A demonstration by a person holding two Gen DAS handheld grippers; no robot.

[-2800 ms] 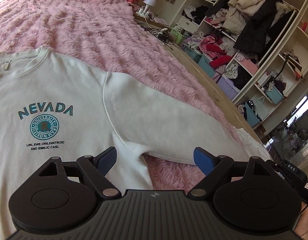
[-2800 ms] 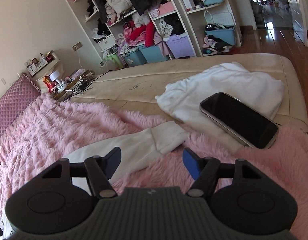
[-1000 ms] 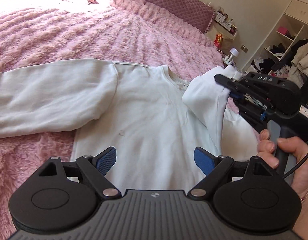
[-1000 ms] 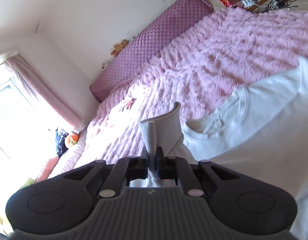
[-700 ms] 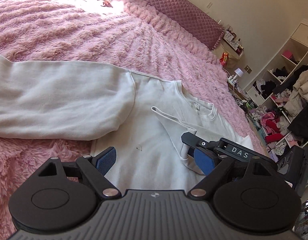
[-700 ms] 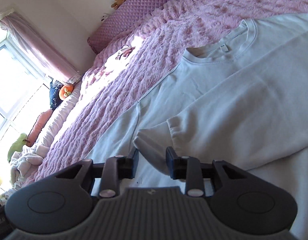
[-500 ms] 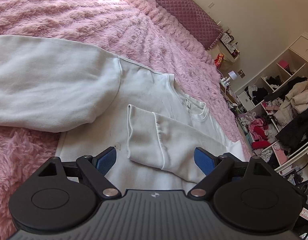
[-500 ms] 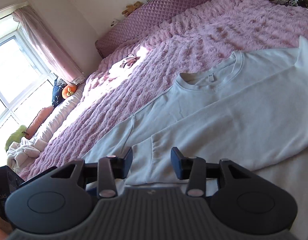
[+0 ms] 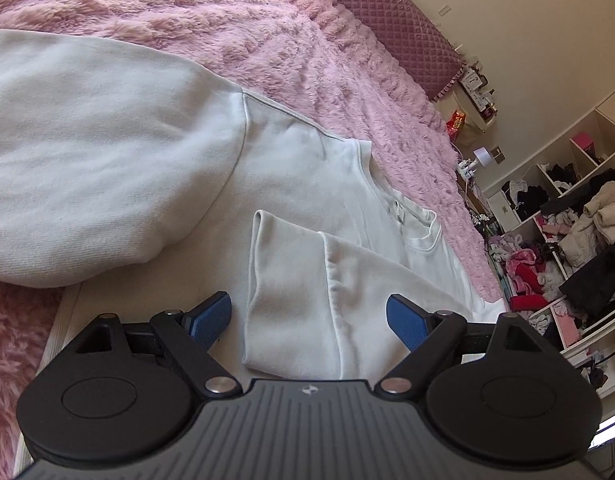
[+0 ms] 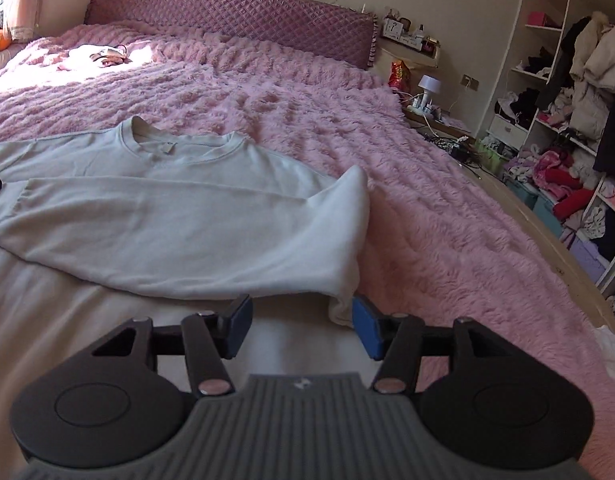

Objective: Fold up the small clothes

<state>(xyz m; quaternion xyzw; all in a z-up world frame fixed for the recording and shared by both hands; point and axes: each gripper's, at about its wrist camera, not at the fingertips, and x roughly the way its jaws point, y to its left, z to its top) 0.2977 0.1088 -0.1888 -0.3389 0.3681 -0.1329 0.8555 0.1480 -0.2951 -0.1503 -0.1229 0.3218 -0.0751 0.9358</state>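
Note:
A white sweatshirt (image 9: 299, 184) lies back side up on the pink fluffy blanket (image 9: 267, 40). One sleeve (image 9: 347, 292) is folded across its back, cuff (image 9: 283, 288) between the fingers of my open, empty left gripper (image 9: 309, 320). The other sleeve (image 9: 87, 152) lies spread out to the left. In the right wrist view the sweatshirt (image 10: 211, 160) shows its collar, with the folded sleeve (image 10: 179, 232) across it. My right gripper (image 10: 302, 326) is open and empty, just above the fabric near the fold at the shoulder (image 10: 347, 240).
The bed has a purple quilted headboard (image 10: 227, 16). A nightstand with a small lamp (image 10: 429, 84) stands to the right. Open shelves stuffed with clothes (image 10: 579, 100) line the right wall. Small items (image 10: 103, 56) lie on the far blanket.
My right gripper carried the sleeve over the sweatshirt's back, let it go and opened, then drew back to the right. My left gripper moved closer to the cuff.

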